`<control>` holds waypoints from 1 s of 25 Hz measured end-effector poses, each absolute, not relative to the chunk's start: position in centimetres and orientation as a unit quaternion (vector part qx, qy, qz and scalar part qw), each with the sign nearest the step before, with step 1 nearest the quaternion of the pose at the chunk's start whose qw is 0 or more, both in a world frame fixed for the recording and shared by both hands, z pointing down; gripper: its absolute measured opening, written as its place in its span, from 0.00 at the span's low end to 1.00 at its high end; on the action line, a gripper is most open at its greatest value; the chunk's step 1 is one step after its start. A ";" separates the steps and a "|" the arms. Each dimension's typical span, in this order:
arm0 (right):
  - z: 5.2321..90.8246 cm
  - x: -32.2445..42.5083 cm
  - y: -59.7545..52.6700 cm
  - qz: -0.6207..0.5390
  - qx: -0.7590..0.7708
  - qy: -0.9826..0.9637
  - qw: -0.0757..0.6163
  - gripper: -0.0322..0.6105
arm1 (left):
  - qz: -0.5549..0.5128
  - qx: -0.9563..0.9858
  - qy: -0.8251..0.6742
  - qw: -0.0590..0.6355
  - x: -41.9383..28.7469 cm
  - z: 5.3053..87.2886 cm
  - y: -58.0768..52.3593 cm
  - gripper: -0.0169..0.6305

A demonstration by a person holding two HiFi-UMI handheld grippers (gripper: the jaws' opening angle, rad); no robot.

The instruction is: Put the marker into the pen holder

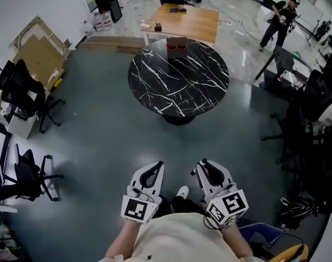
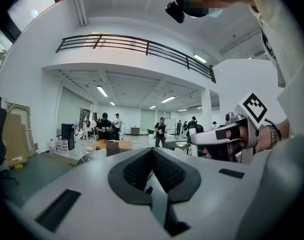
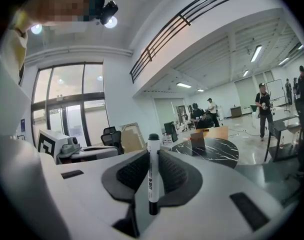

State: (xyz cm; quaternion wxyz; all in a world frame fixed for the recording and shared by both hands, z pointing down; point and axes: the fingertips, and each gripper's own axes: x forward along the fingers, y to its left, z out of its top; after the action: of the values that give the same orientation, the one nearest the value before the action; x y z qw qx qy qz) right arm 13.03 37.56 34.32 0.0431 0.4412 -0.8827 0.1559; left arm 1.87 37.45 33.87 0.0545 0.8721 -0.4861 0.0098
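Two claws: right claw (image 3: 153,156) grips white black-capped marker (image 3: 153,181), left claw (image 2: 153,153) closed empty; brown box pen holder (image 1: 176,46) on black marble desk (image 1: 179,89) well apart, insertion pending.

A cream top (image 1: 177,239) is worn; the white left gripper (image 1: 156,167) and right gripper (image 1: 201,164) are fitted with black pads (image 2: 168,172) and marker cubes (image 1: 136,209).
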 end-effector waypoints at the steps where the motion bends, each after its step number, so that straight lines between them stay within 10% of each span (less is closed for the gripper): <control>1: 34.1 13.4 36.7 0.156 0.440 -0.884 0.040 0.17 | 0.012 0.872 -0.486 0.055 2.2 33.9 36.7 0.04; 25: 34.5 8.2 5.3 0.158 0.521 -0.837 0.050 0.17 | -0.028 0.912 -0.404 0.059 -1.6 33.8 3.0 0.04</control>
State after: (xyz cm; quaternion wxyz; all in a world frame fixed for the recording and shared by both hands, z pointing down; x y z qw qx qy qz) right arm 8.20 5.25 34.49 0.0502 0.5210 -0.8372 0.1585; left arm -1.56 2.97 33.78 0.0586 0.9124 -0.4042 -0.0282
